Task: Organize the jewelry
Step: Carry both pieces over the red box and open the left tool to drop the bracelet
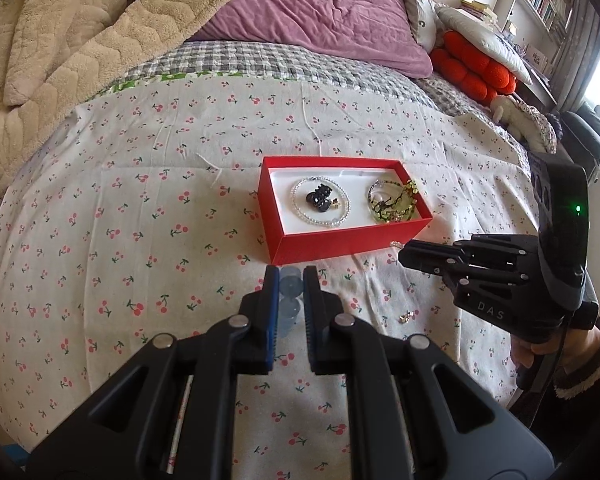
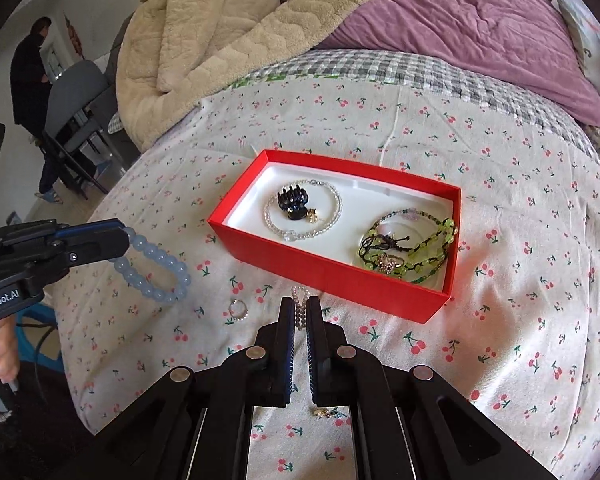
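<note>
Jewelry is being carried to the red box (image 2: 332,276), I judge. A small pearl bracelet (image 2: 300,308) is clamped in the right gripper (image 2: 300,312), a blue bead bracelet (image 2: 156,268) in the left gripper (image 1: 291,280). Next, each must travel forward over the rim and release. Ahead, the box holds a clear bead bracelet (image 2: 324,224), a dark clip (image 2: 294,202) and green beads (image 2: 424,248).

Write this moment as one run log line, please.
left gripper: shut on blue bead bracelet | right gripper: shut on small pearl piece | red box: open
</note>
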`<state>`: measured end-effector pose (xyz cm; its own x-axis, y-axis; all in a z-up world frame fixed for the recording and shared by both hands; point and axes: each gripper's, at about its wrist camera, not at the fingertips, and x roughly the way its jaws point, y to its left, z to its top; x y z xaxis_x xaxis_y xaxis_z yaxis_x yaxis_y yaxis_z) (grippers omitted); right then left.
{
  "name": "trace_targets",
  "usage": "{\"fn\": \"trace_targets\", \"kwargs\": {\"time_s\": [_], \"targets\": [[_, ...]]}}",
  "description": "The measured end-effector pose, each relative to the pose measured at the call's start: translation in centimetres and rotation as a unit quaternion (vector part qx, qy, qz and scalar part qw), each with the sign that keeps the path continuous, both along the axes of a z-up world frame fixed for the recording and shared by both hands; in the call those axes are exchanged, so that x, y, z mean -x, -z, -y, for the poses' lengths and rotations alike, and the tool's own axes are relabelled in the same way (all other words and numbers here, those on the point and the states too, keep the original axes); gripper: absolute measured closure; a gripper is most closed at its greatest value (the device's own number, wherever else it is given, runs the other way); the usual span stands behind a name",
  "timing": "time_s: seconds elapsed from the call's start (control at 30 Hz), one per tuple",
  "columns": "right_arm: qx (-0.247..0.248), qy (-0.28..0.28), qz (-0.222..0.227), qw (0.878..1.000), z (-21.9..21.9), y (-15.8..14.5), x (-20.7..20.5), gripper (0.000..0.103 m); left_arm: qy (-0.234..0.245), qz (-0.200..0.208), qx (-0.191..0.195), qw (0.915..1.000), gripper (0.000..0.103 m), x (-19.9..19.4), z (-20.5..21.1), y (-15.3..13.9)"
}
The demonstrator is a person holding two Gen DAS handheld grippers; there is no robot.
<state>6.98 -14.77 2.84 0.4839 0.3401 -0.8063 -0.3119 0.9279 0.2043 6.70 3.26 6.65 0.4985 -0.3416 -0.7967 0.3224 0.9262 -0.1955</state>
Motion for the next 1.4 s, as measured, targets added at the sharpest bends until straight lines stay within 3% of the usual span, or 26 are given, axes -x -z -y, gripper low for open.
{"fn": "trace_targets", "kwargs": {"time_s": [0.23, 0.47, 0.7, 1.0, 1.27, 1.3, 1.37, 1.4], "targets": [[-0.016, 0.014, 0.016, 1.000, 1.0, -1.8, -0.5, 0.097, 0.001, 0.012, 0.025, 0.9996, 0.090, -1.0, 1.4, -1.5], [-0.035, 0.037, 0.020, 0.999, 2.0, -2.5, -2.0, 0.097, 0.020, 0.015, 0.075, 0.9969, 0.090, -3.2, 4.7, -2.5], [-0.059, 0.059, 0.014, 0.996, 3.4, -2.5, -3.7, 0.097, 0.028, -0.006, 0.123, 0.9920, 0.090, -7.0, 7.8, -1.5], [-0.056, 0.066, -0.015, 0.996, 4.0, -0.3, -5.4, 0.097, -0.026, -0.057, 0.078, 0.9950, 0.090, -9.9, 6.5, 3.2], [-0.056, 0.056, -0.017, 0.997, 3.5, 0.0, -6.0, 0.097, -0.052, -0.043, 0.041, 0.9969, 0.090, -10.0, 5.0, 3.4], [-0.059, 0.053, -0.017, 0.997, 3.5, 0.0, -6.0, 0.097, -0.060, -0.039, 0.036, 0.9968, 0.088, -10.0, 4.7, 3.3], [-0.070, 0.055, -0.013, 0.996, 3.7, -0.1, -6.0, 0.095, -0.069, -0.040, 0.036, 0.9962, 0.072, -9.9, 4.2, 3.1], [-0.079, 0.062, -0.015, 0.995, 4.0, -0.2, -6.1, 0.091, -0.071, -0.042, 0.040, 0.9958, 0.055, -9.8, 3.8, 2.9]]}}
